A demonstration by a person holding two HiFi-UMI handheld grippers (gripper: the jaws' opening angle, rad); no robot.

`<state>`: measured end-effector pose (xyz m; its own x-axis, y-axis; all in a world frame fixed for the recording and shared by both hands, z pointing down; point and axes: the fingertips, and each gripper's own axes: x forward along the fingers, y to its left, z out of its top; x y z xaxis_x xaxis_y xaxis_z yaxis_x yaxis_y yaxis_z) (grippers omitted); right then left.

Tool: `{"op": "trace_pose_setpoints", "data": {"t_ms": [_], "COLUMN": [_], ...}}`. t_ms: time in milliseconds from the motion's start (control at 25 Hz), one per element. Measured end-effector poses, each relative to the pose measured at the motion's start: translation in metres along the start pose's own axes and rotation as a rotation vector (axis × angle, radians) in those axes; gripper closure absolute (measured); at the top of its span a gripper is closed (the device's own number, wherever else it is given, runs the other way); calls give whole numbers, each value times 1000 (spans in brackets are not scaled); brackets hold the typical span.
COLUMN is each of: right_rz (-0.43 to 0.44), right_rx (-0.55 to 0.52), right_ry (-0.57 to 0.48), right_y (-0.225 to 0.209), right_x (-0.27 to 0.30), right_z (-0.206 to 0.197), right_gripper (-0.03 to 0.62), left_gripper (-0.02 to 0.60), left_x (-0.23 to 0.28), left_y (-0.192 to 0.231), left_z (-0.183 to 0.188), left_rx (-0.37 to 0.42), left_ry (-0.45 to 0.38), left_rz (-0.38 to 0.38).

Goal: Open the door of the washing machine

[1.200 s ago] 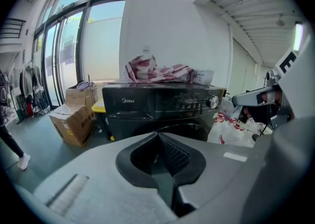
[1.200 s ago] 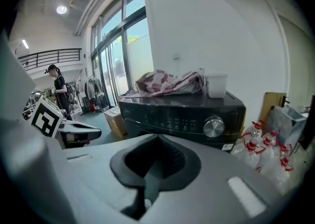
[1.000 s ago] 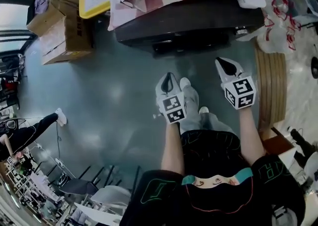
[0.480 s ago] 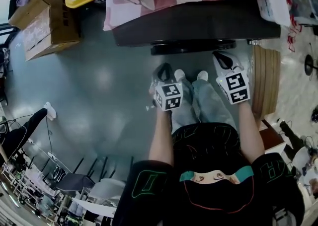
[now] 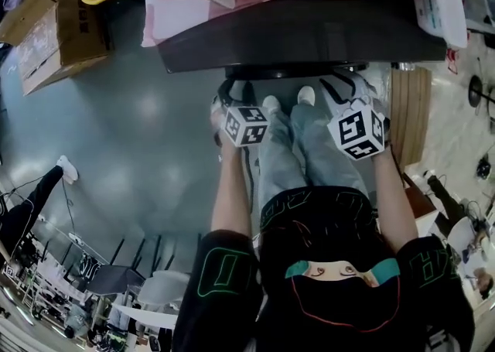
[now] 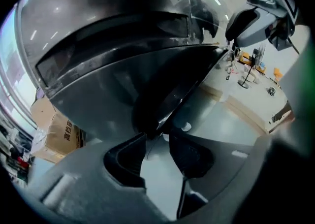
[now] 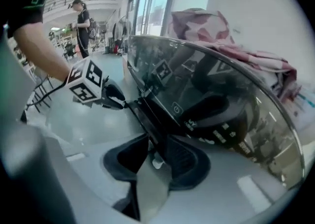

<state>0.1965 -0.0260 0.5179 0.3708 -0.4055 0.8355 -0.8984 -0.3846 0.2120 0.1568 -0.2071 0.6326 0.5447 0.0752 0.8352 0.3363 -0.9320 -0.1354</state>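
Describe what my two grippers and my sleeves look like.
Both the left gripper and the right gripper have pale grey bodies with dark, curved jaws. Each carries a white cube printed with black square markers. The sleeves are short and black, with green outlined print.

The left forearm point(image 5: 230, 196) and right forearm point(image 5: 388, 197) stretch toward 12 o'clock, roughly parallel. The left hand-held gripper point(image 5: 228, 99), at 11 o'clock from the torso, points steeply down. Its jaws are opening, with the door edge point(image 6: 177, 97) at their tips, not pressed. The right hand-held gripper point(image 5: 346, 89), at 1 o'clock, also points steeply down, its jaws opening around that same edge
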Motion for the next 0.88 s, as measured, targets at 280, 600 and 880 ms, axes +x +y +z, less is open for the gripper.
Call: {"op": "trace_pose_setpoints", "data": {"t_ms": [280,600,880], "right_rz": [16,13,71], "right_rx": [-205,-256,-268], "right_ry": [79,57,68], "right_y": [8,8,19], "right_x": [21,25,21], "right_z": [-6,-8,-13], "right_gripper": [445,453,453], "left_gripper": [402,400,407], "left_x": [25,30,20], "left_y": [-8,-10,-23], "left_z": [-7,-11,-29], "left_rx": [222,221,183], "left_ry": [47,76,95], "left_rz": [-113,-108,-120]}}
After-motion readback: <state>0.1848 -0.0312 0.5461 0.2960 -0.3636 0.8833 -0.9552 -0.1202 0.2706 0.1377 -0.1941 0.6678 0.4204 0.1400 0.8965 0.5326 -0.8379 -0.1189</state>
